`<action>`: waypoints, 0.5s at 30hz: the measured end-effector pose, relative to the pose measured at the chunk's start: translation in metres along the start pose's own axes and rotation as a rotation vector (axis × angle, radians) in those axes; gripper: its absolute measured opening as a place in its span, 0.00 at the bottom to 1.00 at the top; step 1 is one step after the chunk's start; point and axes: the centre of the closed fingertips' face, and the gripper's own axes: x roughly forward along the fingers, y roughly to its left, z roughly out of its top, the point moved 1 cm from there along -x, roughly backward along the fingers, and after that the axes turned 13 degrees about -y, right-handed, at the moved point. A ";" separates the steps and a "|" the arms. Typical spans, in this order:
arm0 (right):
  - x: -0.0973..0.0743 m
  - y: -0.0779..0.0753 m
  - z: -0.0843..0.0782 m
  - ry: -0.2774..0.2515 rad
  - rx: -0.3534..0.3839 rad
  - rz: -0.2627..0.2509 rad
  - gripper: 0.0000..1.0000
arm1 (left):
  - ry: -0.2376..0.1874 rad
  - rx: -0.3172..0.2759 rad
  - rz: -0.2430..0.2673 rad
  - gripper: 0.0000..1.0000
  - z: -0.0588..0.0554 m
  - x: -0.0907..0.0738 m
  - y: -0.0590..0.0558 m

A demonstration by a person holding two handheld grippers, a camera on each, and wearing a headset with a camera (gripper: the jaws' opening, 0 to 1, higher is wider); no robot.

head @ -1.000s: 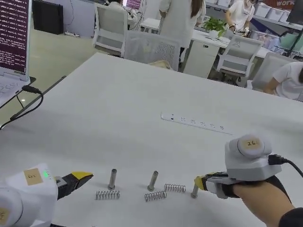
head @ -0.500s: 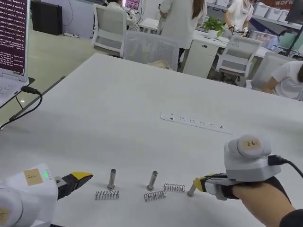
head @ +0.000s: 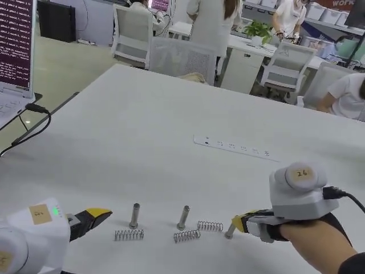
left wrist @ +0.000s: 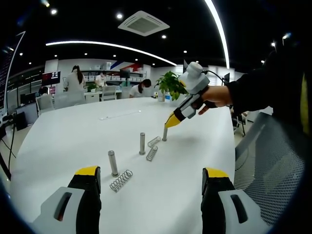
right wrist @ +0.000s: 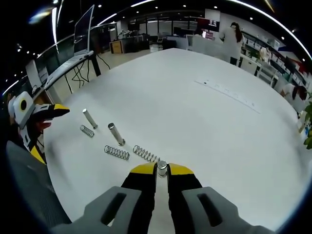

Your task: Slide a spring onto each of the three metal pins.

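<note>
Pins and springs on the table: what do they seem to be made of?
The pins look like bare metal: grey, smooth, faintly shiny. The springs seem thin silvery wire wound in open coils, probably steel; the exact metal is unclear.

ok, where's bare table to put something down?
Wide bare stretch between the power strip and the pins. More bare table left of it, toward the cable. Crowded near edge: pins, springs, left tool, right tool.

Three springs (head: pixel 129 234) lie flat beside three pins (head: pixel 134 216).
</note>
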 end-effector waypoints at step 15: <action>-0.003 0.001 0.001 -0.012 -0.017 0.010 0.06 | 0.001 0.002 -0.008 0.83 0.000 0.002 -0.001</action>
